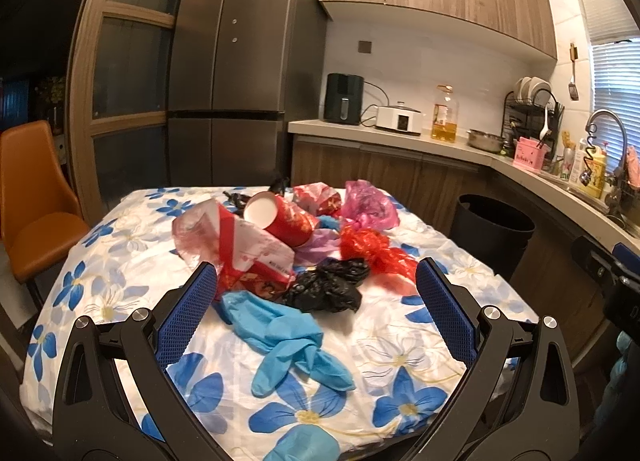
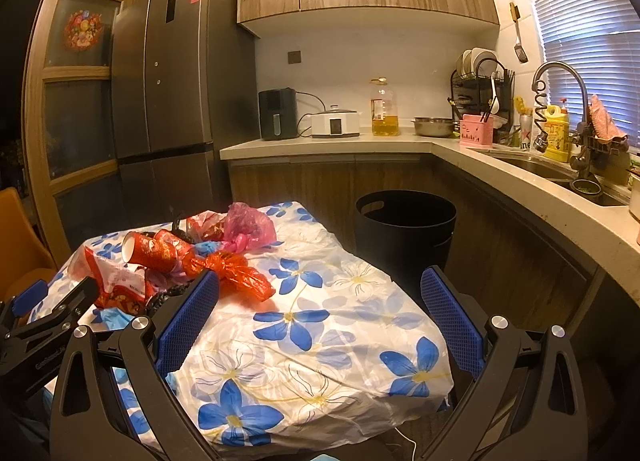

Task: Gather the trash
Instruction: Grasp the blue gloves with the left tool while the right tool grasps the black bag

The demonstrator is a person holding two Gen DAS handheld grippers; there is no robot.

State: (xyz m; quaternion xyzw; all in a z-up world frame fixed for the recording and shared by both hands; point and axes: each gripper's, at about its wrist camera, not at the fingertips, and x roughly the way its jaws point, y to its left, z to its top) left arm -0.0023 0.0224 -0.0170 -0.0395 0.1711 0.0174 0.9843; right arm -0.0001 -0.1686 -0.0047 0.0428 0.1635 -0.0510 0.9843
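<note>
A heap of trash lies on the flowered tablecloth [image 1: 400, 349]: a red paper cup [image 1: 280, 217] on its side, a red-and-white packet [image 1: 248, 253], a black bag [image 1: 328, 287], a red bag [image 1: 374, 251], a pink bag [image 1: 368, 205] and blue gloves [image 1: 280, 337]. My left gripper [image 1: 316, 293] is open and empty above the near gloves and black bag. My right gripper [image 2: 320, 301] is open and empty over the table's right part, right of the red bag [image 2: 236, 273]. A black bin [image 2: 404, 229] stands on the floor beyond the table.
An orange chair [image 1: 32, 213] stands left of the table. A dark fridge [image 1: 240, 69] is behind. The kitchen counter [image 2: 500, 165] with an air fryer, oil bottle, dish rack and sink runs along the back and right. The left gripper's body [image 2: 48, 321] shows at lower left.
</note>
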